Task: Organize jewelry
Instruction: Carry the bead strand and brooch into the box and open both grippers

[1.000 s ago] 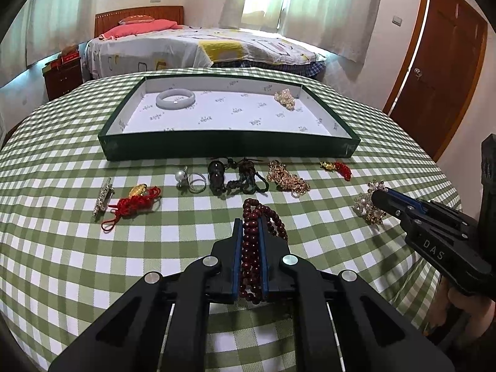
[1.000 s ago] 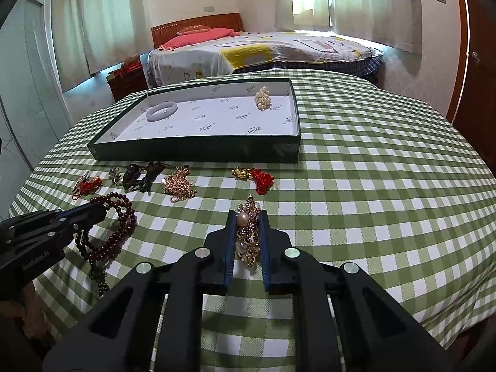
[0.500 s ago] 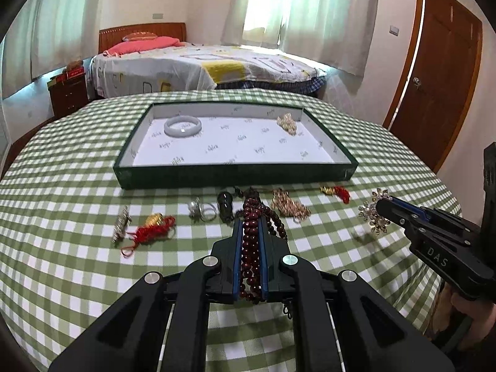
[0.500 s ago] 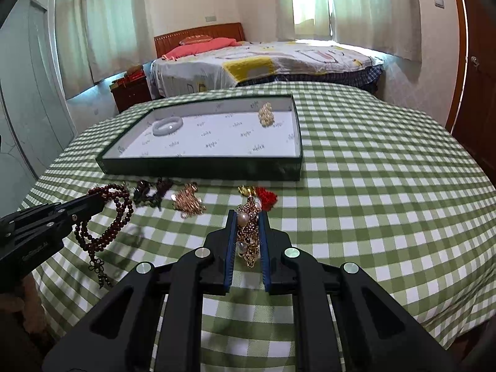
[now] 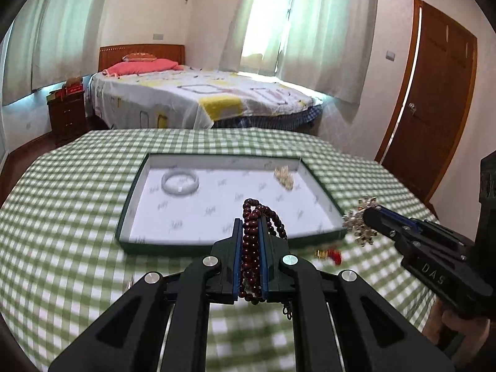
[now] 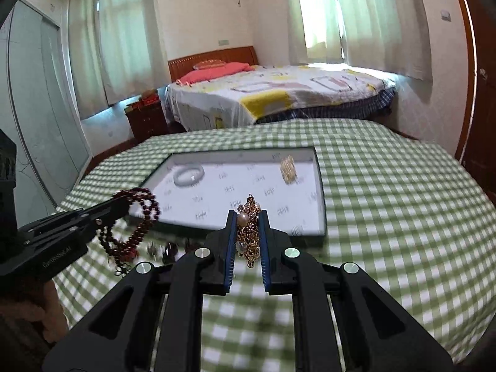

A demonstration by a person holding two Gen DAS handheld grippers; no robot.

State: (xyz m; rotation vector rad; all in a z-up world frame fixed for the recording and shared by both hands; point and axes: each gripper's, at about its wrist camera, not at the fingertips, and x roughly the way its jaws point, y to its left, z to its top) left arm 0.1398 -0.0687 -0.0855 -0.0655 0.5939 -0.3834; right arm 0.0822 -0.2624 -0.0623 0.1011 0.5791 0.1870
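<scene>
My left gripper (image 5: 250, 226) is shut on a dark red bead bracelet (image 5: 251, 241), lifted above the table just in front of the green tray (image 5: 217, 245); the same bracelet (image 6: 139, 223) dangles at the left of the right wrist view. My right gripper (image 6: 248, 220) is shut on a gold brooch with pearls (image 6: 248, 235), also raised near the tray's (image 6: 322, 204) front edge; this brooch (image 5: 361, 223) shows at the right of the left wrist view. Inside the tray lie a white bangle (image 5: 180, 182) and a small gold piece (image 5: 283, 178).
A red-tasselled gold charm (image 5: 328, 254) lies on the green checked tablecloth (image 5: 62, 217) in front of the tray; other small dark pieces (image 6: 167, 249) sit blurred by the left gripper. Behind the round table are a bed (image 5: 198, 99), a nightstand (image 5: 66, 114) and a wooden door (image 5: 434, 99).
Both grippers have risen and tilted up with their pieces still clamped, so the tray sits lower in view and most jewellery on the cloth has dropped behind the fingers.
</scene>
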